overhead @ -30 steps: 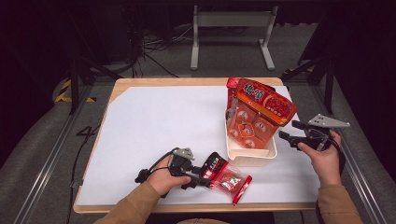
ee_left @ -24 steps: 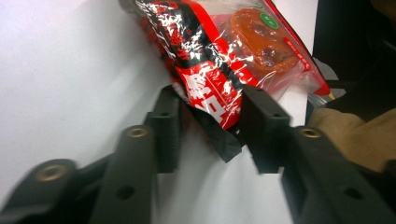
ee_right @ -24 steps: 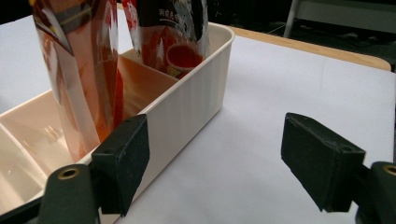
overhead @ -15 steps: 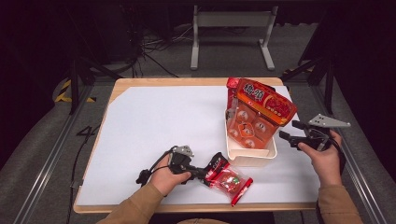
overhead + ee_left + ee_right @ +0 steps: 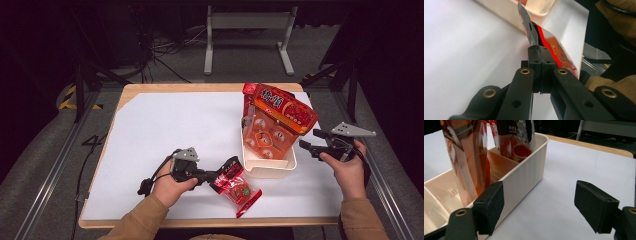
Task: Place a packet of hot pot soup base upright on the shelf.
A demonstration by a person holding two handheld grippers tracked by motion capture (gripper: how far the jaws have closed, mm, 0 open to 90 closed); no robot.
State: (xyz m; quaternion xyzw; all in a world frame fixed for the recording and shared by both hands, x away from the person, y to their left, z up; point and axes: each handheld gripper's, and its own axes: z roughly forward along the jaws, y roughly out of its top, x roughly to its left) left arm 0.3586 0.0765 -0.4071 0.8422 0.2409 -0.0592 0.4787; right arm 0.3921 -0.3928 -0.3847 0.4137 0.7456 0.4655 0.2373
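Slippage is my worry: my left gripper (image 5: 540, 53) has its jaws clamped on only the red snack packet's (image 5: 235, 186) top edge, while my right gripper (image 5: 320, 145) waits with jaws apart at three o'clock of the cream bin (image 5: 267, 167).

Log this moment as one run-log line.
left hand-held gripper: shut on red snack pouch | right hand-held gripper: open beside cream bin | bin: two pouches upright

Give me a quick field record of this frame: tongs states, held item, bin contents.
left tongs: shut on the top edge of the red snack pouch
pouch position: near table edge, just in front of the cream bin
right tongs: open, nothing between them, beside the bin's right wall
bin contents: two red-orange packets standing upright
surface: white sheet on wooden table
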